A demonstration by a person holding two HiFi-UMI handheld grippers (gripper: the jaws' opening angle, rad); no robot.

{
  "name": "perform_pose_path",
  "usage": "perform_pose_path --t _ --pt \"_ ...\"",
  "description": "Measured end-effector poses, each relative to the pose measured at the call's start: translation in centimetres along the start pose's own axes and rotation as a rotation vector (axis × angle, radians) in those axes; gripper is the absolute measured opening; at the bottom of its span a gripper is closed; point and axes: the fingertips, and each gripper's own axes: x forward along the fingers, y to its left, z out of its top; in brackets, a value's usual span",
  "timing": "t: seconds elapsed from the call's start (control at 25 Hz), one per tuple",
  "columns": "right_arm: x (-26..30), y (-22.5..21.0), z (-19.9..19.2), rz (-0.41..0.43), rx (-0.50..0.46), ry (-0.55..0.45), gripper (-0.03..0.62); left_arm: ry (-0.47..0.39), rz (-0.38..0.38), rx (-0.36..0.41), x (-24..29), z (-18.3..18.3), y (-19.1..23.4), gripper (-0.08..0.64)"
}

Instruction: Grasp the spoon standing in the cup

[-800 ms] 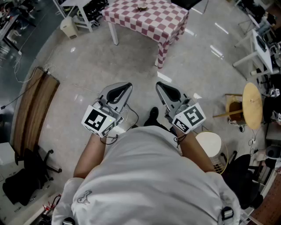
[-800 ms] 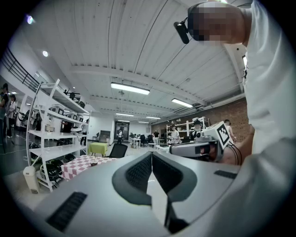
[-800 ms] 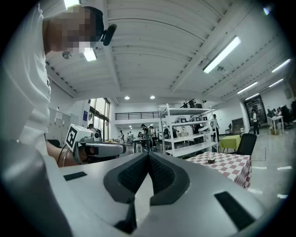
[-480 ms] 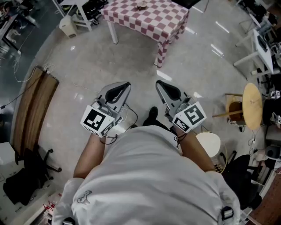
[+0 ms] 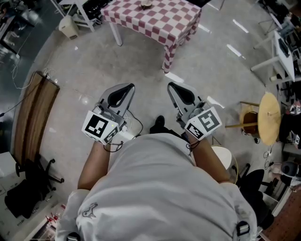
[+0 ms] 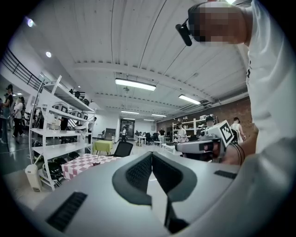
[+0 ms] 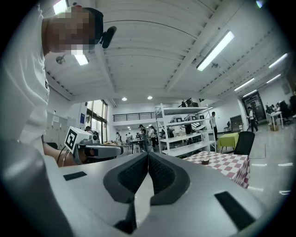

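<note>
While left claw and right claw are held clenched, empty, cup is seen well apart on checkered bench (spoon too small to be made out). Risk judged: if claw not opened on approach, cup knocked over.

Grey polished floor. Red-and-white checked tabletop at the far side. Long wooden panel lies on the left; round wooden disc on the right, white stool near it. White shelving and green-covered table beyond.
</note>
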Motion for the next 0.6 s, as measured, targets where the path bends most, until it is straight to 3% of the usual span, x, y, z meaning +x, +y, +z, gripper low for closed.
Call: perform_pose_path --t 0.4,0.6 --pt "-0.1 -8.6 2.0 0.076 -0.015 -0.012 0.032 0.014 0.054 -0.009 9.1 -0.3 1.1 0.012" --pt "-0.6 -11.5 2.6 0.05 0.0 -0.035 0.032 0.023 0.058 -0.008 11.4 -0.3 1.7 0.012"
